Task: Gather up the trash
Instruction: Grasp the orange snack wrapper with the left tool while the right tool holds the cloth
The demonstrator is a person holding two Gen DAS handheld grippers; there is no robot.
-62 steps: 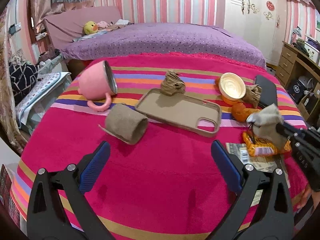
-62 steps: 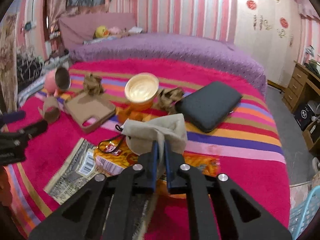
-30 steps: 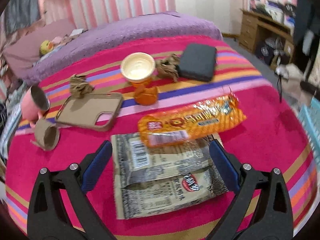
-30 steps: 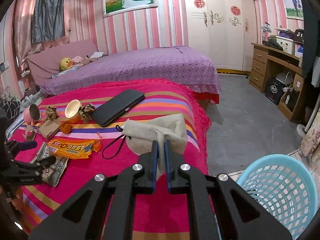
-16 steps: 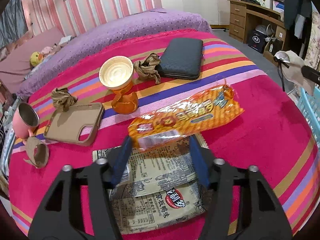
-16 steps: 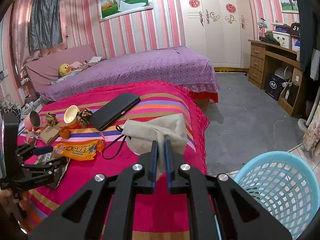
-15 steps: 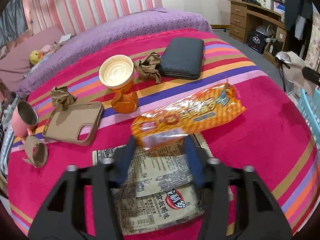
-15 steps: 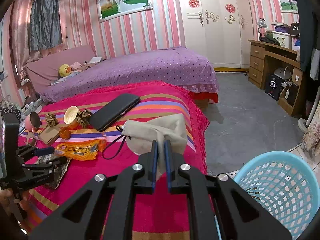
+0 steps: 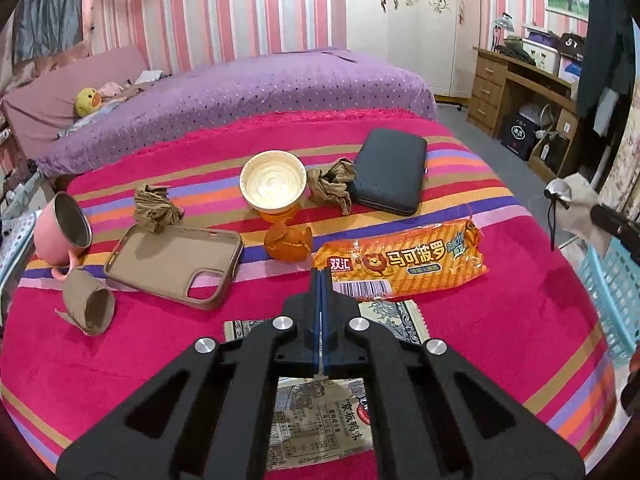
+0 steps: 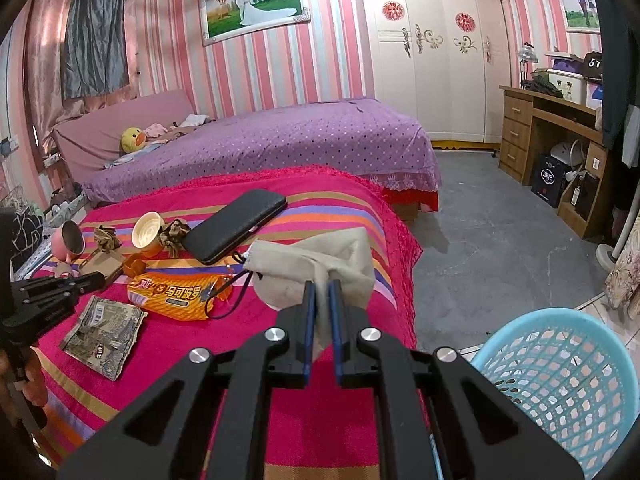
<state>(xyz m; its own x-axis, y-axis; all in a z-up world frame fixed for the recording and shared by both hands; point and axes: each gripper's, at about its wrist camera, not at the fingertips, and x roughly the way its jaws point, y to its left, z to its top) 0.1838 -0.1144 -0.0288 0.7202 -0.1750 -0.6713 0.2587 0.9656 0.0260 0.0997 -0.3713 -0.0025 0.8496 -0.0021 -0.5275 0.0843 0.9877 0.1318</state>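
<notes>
left gripper [image 9: 322, 276] just snapped closed on the crinkly orange snack wrapper's [image 9: 404, 266] corner mid striped pink surface [image 9: 500, 320], right gripper [image 10: 321, 286] clamping beige drawstring pouch [image 10: 316, 262] past the surface's edge, light-blue mesh basket [image 10: 560, 376] on open floor

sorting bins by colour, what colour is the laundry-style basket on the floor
Light blue basket, clearest in the right wrist view.

Worktop layout — mug [image 9: 60, 228] at far left, phone case [image 9: 172, 264] right of it, bowl [image 9: 273, 182] behind the peel [image 9: 289, 242], wallet [image 9: 388, 176] at right; snack wrapper [image 9: 404, 266] overlaps the flat packet [image 9: 316, 420] in front — basket [image 10: 560, 384] on the floor, right.
</notes>
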